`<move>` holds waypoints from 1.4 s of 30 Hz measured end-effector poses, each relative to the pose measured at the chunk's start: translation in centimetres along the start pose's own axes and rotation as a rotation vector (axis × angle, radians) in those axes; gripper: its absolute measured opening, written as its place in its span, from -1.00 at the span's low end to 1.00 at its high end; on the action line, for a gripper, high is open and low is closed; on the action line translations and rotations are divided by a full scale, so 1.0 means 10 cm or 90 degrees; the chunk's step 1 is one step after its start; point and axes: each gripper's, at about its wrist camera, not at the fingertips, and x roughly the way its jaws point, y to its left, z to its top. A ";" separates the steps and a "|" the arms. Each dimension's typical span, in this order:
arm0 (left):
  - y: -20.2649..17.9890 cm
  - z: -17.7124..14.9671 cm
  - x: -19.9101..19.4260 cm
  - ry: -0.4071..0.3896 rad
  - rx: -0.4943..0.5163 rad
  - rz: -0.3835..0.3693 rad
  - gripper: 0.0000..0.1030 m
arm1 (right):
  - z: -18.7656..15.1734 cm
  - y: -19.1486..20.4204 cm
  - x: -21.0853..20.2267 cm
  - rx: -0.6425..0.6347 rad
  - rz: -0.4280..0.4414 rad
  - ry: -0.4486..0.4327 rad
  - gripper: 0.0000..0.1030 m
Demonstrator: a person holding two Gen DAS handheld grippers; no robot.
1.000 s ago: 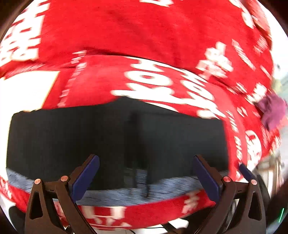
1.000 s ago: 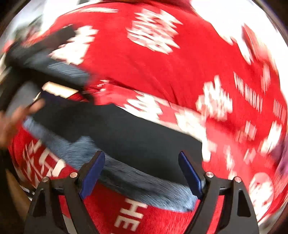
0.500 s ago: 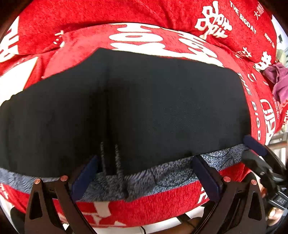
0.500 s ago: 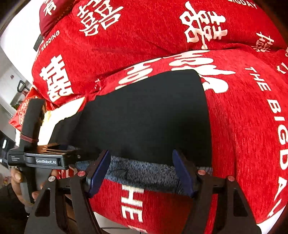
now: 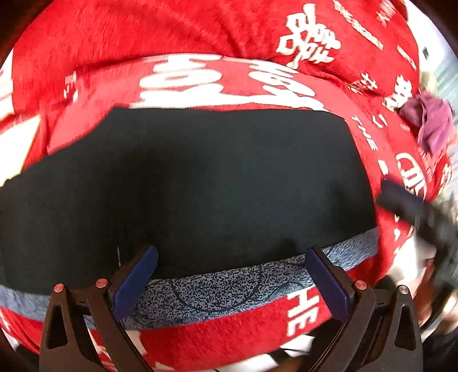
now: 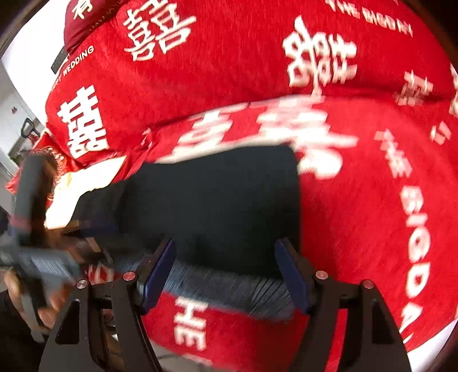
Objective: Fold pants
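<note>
We've got both tongs wide open, holding nothing: left gripper [image 5: 229,276], right gripper [image 6: 226,270]. Black pants [image 5: 200,183] lie flat just ahead of both, on the red cover [image 5: 177,31], grey waistband [image 5: 217,289] nearest. Fabric looks soft, light, floppy; we'd pinch the waistband corners. Pants' left end is cut off; right view's blurred.

A red plush cover [image 5: 177,34] printed with white characters and English lettering lay over the cushioned surface, its folds bulging toward the back. A crumpled purple cloth [image 5: 432,123] sat on the cover at the far right edge. In the right wrist view, a dark maroon cushion [image 6: 86,20] showed at the upper left corner.
</note>
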 end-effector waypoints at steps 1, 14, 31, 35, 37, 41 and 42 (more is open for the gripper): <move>-0.03 -0.01 0.02 0.001 0.009 0.013 1.00 | 0.08 -0.01 0.00 -0.010 -0.005 -0.004 0.47; -0.09 -0.04 0.04 -0.006 0.020 0.028 1.00 | 0.72 -0.08 0.83 -0.046 -0.028 0.083 0.80; 0.03 0.07 -0.13 -0.001 -0.007 0.012 1.00 | -0.11 0.25 0.20 0.011 0.054 0.050 0.81; 0.14 0.07 -0.16 -0.008 -0.022 0.040 1.00 | 0.01 0.36 0.03 -0.011 0.056 0.001 0.81; 0.20 0.05 -0.11 0.000 -0.031 0.049 1.00 | 0.02 0.33 0.15 -0.003 0.031 0.024 0.81; 0.38 -0.02 0.06 0.030 -0.056 0.040 1.00 | 0.00 0.32 0.40 -0.015 -0.009 0.053 0.91; 0.42 -0.02 0.05 0.030 -0.066 0.031 1.00 | -0.01 0.37 0.43 -0.029 -0.019 0.058 0.94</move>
